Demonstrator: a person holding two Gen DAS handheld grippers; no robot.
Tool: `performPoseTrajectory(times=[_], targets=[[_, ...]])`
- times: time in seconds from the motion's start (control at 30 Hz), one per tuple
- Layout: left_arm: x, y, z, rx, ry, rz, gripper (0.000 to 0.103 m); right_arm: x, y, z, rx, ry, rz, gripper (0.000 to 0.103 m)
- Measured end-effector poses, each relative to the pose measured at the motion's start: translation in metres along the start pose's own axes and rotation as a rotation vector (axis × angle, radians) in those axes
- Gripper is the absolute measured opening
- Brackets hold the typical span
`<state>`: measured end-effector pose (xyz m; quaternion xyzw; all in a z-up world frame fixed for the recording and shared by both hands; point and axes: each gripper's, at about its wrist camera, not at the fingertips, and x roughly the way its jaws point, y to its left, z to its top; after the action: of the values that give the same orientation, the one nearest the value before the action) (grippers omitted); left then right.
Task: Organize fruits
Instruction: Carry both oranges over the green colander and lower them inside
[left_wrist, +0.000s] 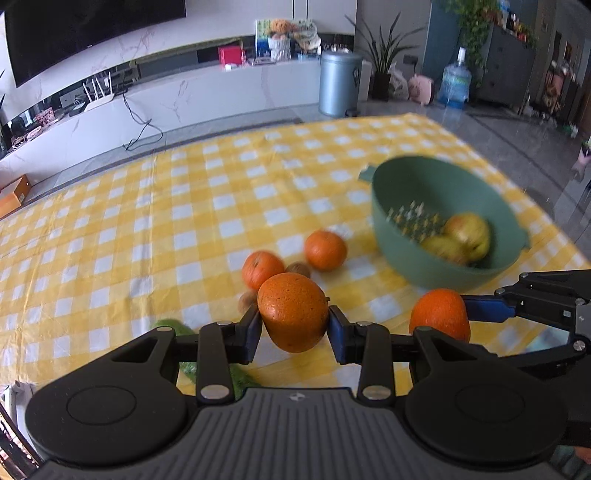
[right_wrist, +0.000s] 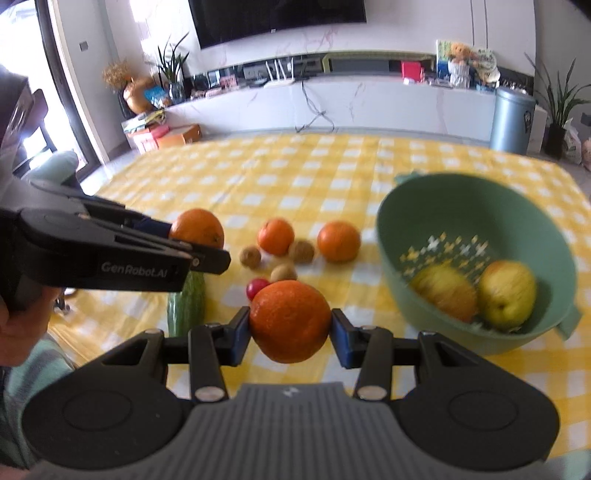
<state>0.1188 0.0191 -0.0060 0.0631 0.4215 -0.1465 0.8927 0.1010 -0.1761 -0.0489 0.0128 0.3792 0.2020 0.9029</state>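
Left claw (left_wrist: 293, 326) clamped on an orange (left_wrist: 293, 312), lifted off the desk (left_wrist: 184, 192). Right claw (right_wrist: 290, 332) clamped on another orange (right_wrist: 290, 320), also in the air. Green bowl (right_wrist: 413, 206) near the desk's right edge holds two yellowish apples (right_wrist: 508, 295). Two more oranges (right_wrist: 338, 241), small brown fruits (right_wrist: 250, 257), a red one (right_wrist: 255, 286) and a green vegetable (right_wrist: 186, 302) lie mid-desk, left of the bowl.

Two black plastic grippers, left gripper (left_wrist: 293, 326) and right gripper (right_wrist: 290, 330), have blue finger pads (left_wrist: 338, 332), silver screws, ribbed grey housings; one reads "GenRobot.AI".
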Motion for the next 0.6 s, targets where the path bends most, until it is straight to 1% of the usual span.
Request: performPoseTrajectory(times=[0.2,0.37,0.47,0.6], targets=[[-0.013,-0.016,0.02,-0.001,-0.037,-0.026,0.042,-0.022,-0.021,0.014,-0.006,-0.046,-0.058,0.043],[-0.009,-0.033,0.037,-0.002,-0.044,-0.078,0.042,-0.033,-0.048,0.025,0.004,-0.063,-0.108,0.043],[-0.001,-0.045,0.046,0.012,-0.038,-0.102,0.042,-0.032,-0.067,0.03,0.009,-0.053,-0.138,0.043],[0.017,-0.064,0.056,0.041,-0.002,-0.143,0.042,-0.024,-0.091,0.034,0.016,-0.005,-0.162,0.043]])
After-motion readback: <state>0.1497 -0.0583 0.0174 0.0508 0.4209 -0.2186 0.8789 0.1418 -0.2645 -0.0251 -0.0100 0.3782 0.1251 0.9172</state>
